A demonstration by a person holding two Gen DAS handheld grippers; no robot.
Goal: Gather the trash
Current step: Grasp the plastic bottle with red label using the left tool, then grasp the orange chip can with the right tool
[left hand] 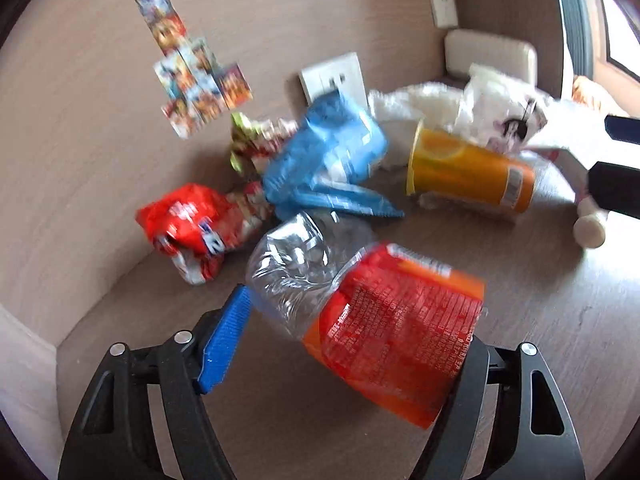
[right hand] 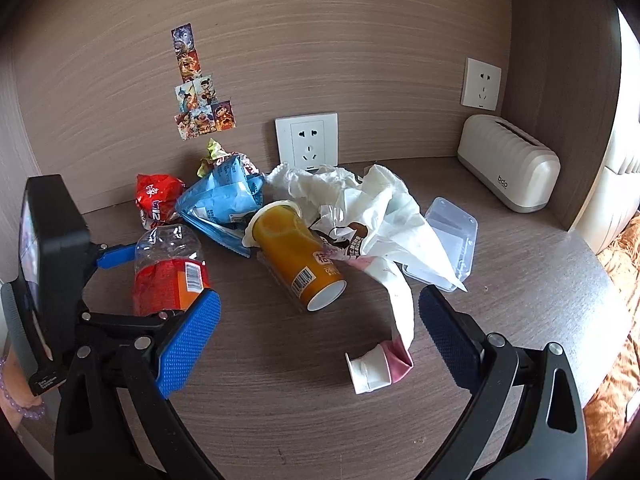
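Note:
My left gripper is closed around a crushed clear plastic bottle with a red-orange label, also seen in the right wrist view, tilted just above the tabletop. My right gripper is open and empty, low over the table in front of the pile. The pile holds an orange cup on its side, a blue wrapper, a red wrapper, white tissue and a plastic bag, and a crumpled white-pink tube.
The trash lies on a wooden table against a brown wall with stickers and sockets. A clear plastic lid lies right of the bag. A cream ribbed box stands at the back right.

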